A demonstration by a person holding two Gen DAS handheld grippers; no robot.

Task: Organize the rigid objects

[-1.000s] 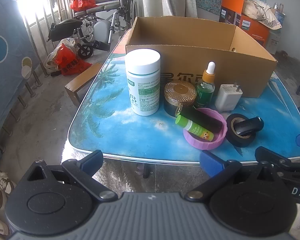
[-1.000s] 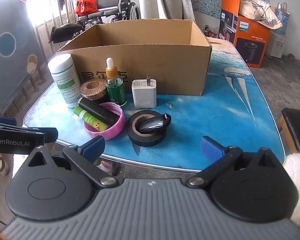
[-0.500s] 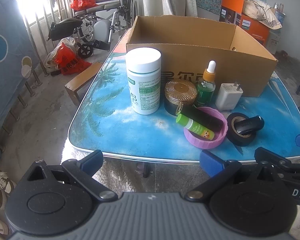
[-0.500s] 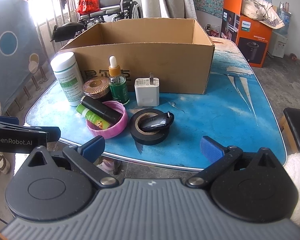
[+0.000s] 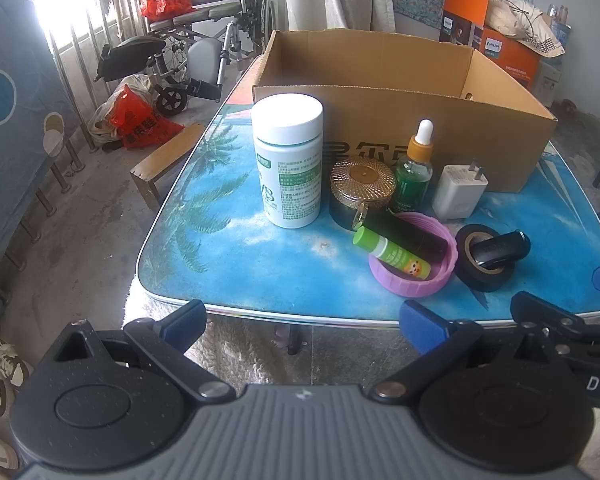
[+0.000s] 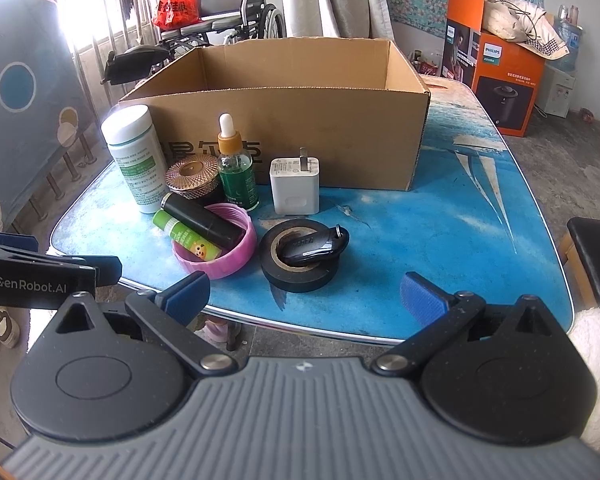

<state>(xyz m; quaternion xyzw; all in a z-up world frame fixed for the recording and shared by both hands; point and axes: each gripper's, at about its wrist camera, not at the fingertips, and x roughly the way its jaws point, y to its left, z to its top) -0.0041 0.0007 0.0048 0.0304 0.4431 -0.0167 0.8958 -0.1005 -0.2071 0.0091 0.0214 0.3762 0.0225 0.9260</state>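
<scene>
On the blue table [image 5: 236, 264] a row of items stands before an open cardboard box [image 5: 400, 128]: a white pill bottle [image 5: 288, 160], a gold-lidded jar [image 5: 362, 192], a green dropper bottle [image 5: 414, 168], a white charger [image 5: 460, 192], a pink lid [image 5: 414, 264] holding a green tube [image 5: 392, 254] and a black tube [image 5: 404, 234], and a black tape roll [image 5: 484, 264] with a car key [image 5: 500, 250] on it. My left gripper [image 5: 300, 324] is open, short of the table's near edge. My right gripper [image 6: 304, 292] is open over the near edge, before the tape roll [image 6: 298, 264].
A wheelchair [image 5: 188, 60], red bags [image 5: 140, 120] and a low wooden bench [image 5: 164, 160] stand on the floor to the left. An orange Philips box [image 6: 496, 64] stands at the back right. A dark seat [image 6: 596, 256] is by the table's right edge.
Both grippers have crept slightly forward toward the table; the objects look a little larger. Nothing on the table has moved.
</scene>
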